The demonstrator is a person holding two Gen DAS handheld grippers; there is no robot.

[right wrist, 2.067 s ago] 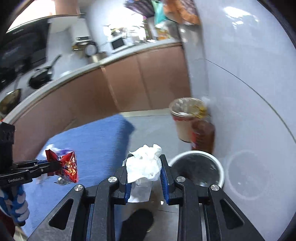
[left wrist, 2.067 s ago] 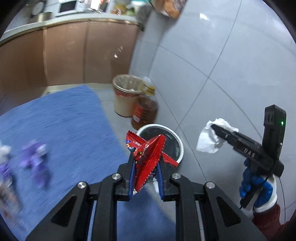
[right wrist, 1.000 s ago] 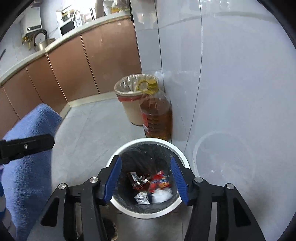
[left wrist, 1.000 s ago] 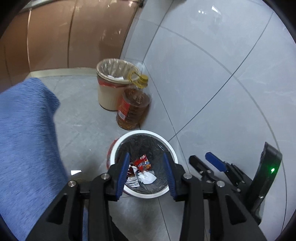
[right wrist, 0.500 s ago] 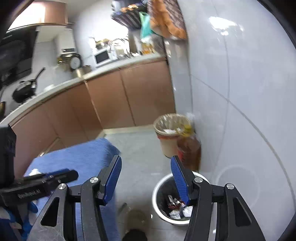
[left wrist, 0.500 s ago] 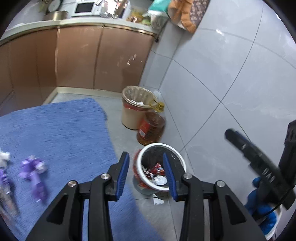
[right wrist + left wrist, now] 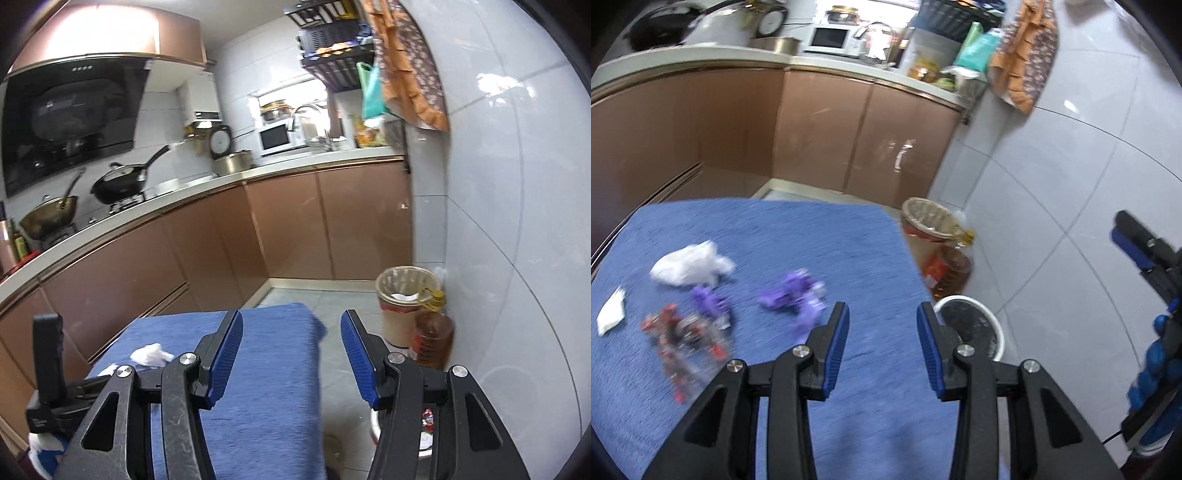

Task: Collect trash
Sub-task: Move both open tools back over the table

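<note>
Now both grippers are empty. Left gripper (image 7: pixel 881 321): blue-padded fingers (image 7: pixel 834 343) apart, nothing between them, held over the blue-covered tabletop (image 7: pixel 798 236). Right gripper (image 7: pixel 291 343): fingers (image 7: pixel 356 354) also apart and bare, pointing past the near end of the same tabletop (image 7: pixel 273 387) toward the kitchen cabinets (image 7: pixel 288 229).

Trash lying on the tabletop, left-wrist view, blurred: crumpled white tissue (image 7: pixel 690 266) toward the far left, small flat white packet (image 7: pixel 611 312) at the left edge, two purple wrappers (image 7: pixel 798 293) and (image 7: pixel 709 301) near the middle, red wrapper (image 7: pixel 683 332) in front of the tissue. All well apart from the left fingers. In the right-wrist view only the tissue (image 7: pixel 149 355) shows clearly, on the left side of the tabletop, beside the left gripper's body (image 7: pixel 48 384).

White-rimmed trash bin (image 7: pixel 975 325) with black liner sits on the floor just beside the right edge of the tabletop, near the tiled wall (image 7: pixel 1052 184); in the right-wrist view it is mostly hidden behind the right finger, a bit of rim (image 7: pixel 373 421) and some scraps inside visible. Behind it an oil bottle (image 7: pixel 432 339) touching a beige lined bin (image 7: pixel 400 306) against the wall. A blue-gloved hand (image 7: pixel 1160 362) holds the right gripper at the right edge of the left-wrist view.
</note>
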